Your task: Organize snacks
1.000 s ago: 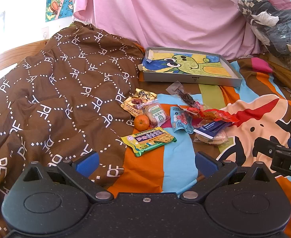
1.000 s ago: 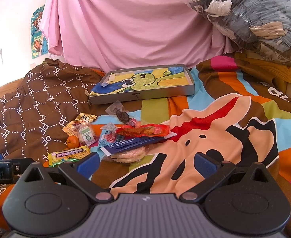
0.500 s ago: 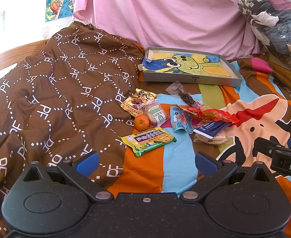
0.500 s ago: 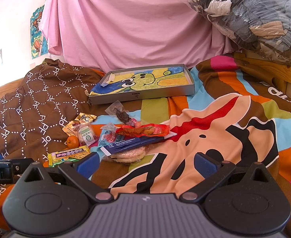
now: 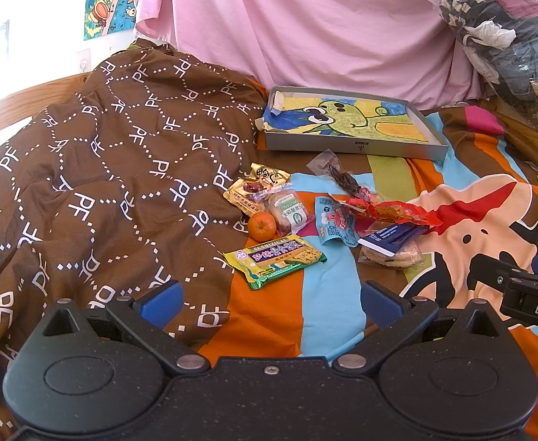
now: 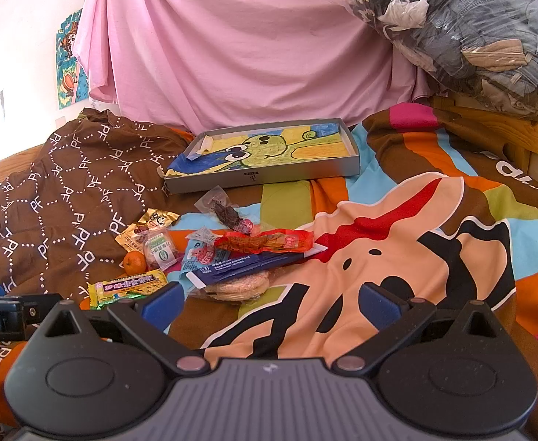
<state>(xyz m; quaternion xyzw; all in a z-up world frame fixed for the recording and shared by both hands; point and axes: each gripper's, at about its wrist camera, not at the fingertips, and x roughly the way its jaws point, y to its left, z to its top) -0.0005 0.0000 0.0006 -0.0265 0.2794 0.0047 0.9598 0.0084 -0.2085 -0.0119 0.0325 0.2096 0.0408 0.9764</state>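
Note:
Several snacks lie loose on the bed: a small orange (image 5: 261,226), a yellow-green biscuit pack (image 5: 274,260), a gold date packet (image 5: 256,187), a clear-wrapped cake (image 5: 291,213), a red sausage pack (image 5: 390,213), a blue wrapper over round crackers (image 5: 392,246) and a dark dried-meat pack (image 5: 336,174). Behind them sits a shallow grey box (image 5: 353,145) lined with a cartoon drawing. My left gripper (image 5: 270,299) is open and empty, short of the biscuit pack. In the right wrist view my right gripper (image 6: 269,301) is open and empty, near the crackers (image 6: 237,286).
A brown patterned quilt (image 5: 96,183) is heaped on the left. A colourful striped sheet (image 6: 397,257) covers the bed. Pink cloth (image 6: 250,44) hangs behind the box. A bagged bundle of clothes (image 6: 470,29) sits at the back right beside a wooden bed rail (image 6: 507,136).

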